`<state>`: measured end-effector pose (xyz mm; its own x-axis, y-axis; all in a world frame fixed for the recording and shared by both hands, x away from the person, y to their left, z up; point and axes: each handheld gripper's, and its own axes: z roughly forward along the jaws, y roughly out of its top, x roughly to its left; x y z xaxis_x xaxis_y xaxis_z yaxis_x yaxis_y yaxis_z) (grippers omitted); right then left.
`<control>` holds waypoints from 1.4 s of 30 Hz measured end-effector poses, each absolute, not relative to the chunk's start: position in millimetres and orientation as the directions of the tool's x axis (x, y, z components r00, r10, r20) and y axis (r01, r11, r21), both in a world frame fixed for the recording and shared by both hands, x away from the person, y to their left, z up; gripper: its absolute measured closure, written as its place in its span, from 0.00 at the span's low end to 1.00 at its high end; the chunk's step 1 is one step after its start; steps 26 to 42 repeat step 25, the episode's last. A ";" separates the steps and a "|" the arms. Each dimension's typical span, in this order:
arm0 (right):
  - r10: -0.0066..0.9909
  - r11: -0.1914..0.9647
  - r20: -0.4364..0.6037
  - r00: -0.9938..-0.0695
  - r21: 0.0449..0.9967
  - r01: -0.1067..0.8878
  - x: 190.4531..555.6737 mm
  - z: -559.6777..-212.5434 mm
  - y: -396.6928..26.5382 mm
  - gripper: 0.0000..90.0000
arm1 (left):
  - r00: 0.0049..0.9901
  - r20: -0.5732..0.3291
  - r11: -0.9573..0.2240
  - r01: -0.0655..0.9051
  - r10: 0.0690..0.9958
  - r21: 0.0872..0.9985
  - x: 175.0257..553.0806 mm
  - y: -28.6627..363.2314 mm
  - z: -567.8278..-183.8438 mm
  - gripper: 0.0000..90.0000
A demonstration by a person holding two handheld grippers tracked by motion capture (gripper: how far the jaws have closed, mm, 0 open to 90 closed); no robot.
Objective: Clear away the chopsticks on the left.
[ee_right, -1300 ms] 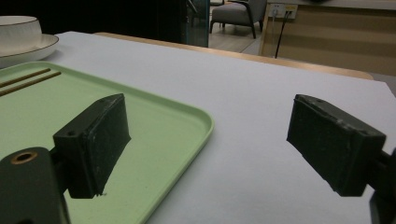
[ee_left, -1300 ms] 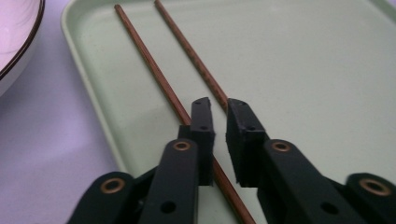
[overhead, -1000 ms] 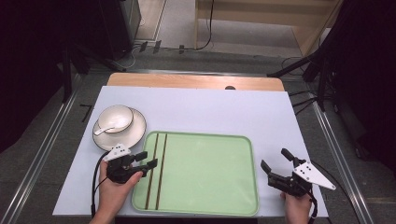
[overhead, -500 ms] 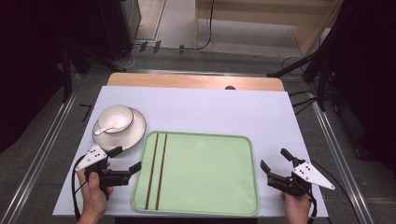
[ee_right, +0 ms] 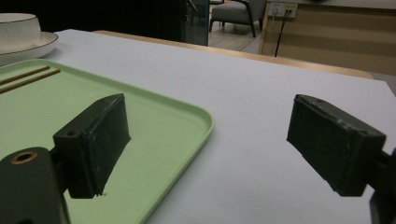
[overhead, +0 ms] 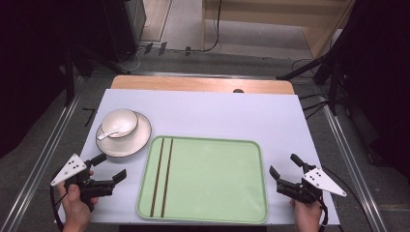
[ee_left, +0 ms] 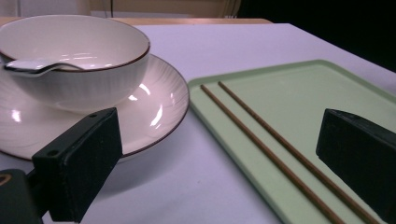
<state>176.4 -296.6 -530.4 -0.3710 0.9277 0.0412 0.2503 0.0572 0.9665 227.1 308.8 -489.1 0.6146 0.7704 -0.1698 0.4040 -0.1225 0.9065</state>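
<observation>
Chopsticks [overhead: 162,176]: two brown sticks lie side by side along the left part of the green tray [overhead: 217,193], running from its far edge toward you; neither of your grippers touches them.
Tray: it sits flat on the white table [overhead: 217,111], near your edge, between your two hands.
Your left gripper [overhead: 110,168]: you hold it just left of the tray, over bare table, pointing toward the tray. Its jaws have just been opening and now stand wide apart with nothing between them; in the left gripper view one jaw sits in front of the plate [ee_left: 159,107], the other over the tray.
Your right gripper [overhead: 285,166]: you hold it just right of the tray, jaws spread wide and empty.
Bowl [overhead: 119,122]: it rests on the plate beyond your left gripper, with a white spoon [overhead: 107,135] lying in it.
</observation>
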 end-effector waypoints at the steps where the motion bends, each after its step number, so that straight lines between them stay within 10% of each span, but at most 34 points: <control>1: 0.928 0.057 0.041 -0.371 0.966 0.251 176.3 -530.3 -296.7 0.14 | 0.609 -0.165 -0.127 0.406 0.776 0.905 226.6 311.5 -489.5 0.01; 42: 0.929 0.062 0.035 -0.369 0.967 0.247 177.1 -530.6 -296.1 0.14 | 0.593 -0.167 -0.116 0.408 0.788 0.905 226.9 327.7 -492.5 0.01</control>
